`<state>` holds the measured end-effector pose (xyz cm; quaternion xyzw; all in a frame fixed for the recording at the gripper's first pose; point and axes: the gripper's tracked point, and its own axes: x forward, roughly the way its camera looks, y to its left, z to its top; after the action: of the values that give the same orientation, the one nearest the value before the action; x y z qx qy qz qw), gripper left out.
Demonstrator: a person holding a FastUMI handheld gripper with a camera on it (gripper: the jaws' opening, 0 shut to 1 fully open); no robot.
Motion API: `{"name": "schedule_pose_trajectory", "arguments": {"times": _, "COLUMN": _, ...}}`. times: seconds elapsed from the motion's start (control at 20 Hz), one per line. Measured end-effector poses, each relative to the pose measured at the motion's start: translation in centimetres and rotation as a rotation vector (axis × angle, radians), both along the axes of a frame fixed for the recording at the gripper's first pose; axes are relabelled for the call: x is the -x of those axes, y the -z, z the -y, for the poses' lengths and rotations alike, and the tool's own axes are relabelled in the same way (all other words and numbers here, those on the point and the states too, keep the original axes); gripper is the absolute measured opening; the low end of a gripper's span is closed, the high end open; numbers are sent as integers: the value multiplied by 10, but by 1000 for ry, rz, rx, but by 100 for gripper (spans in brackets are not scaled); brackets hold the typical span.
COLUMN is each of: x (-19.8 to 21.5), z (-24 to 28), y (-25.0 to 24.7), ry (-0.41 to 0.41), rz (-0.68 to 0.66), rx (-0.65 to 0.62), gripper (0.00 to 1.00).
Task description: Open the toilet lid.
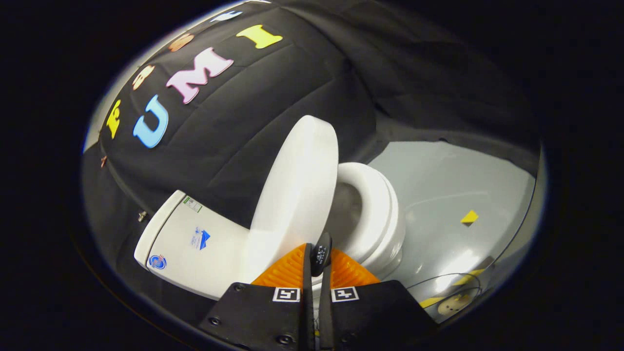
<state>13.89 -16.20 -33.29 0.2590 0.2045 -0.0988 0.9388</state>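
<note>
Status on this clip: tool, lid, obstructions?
Tool closed on a small dark tab at the lid's edge. Toilet lid raised, near upright, bowl rim exposed. Nothing in the way.

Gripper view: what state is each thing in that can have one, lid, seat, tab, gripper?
Toilet lid: raised, standing well off the seat.
Toilet seat: down on the bowl, uncovered.
Small dark tab at the lid's edge: pinched between the two fingers.
Gripper: nearly closed, both fingers pressing on the tab.
</note>
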Motion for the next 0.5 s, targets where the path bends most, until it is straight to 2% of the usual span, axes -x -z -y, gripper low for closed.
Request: {"name": "schedule_pose_trajectory", "arguments": {"times": 0.5, "x": -5, "z": -80, "y": -78, "ry": -71, "rz": -56, "rx": 388, "gripper": 9}}
